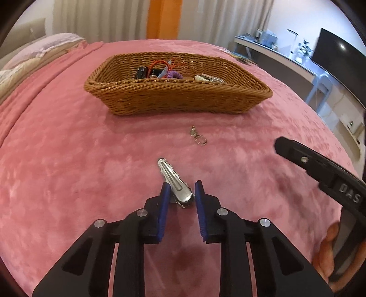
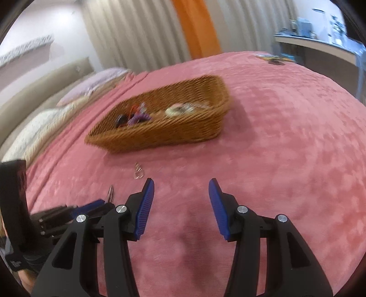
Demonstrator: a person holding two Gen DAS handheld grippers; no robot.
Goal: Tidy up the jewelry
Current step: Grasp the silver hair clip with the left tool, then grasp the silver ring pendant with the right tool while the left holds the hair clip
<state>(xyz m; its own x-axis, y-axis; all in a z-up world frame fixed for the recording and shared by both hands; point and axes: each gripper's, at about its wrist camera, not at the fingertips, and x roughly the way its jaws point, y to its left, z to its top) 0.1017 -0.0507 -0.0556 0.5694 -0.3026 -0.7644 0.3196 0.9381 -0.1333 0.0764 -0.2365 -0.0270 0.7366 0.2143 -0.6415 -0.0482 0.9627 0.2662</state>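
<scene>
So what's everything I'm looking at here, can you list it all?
Basket: one, brown wicker, on the blanket, far side.
Jewelry: a mixed heap, red, purple, black, pearl-white, inside the basket.
Hair clip: one, silver, on the blanket, between the left gripper's fingers.
Clasp: one, small, silver, on the blanket between clip and basket.
Blanket: one, pink, covering the bed.
Pillows: pale, at the bed's left edge.
Curtains: cream with an orange strip, behind the bed.
Desk: one, white, cluttered, far right.
Screen: one, black, right.
Left gripper: black with blue pads, open around the clip.
Right gripper: same make, open, empty.
</scene>
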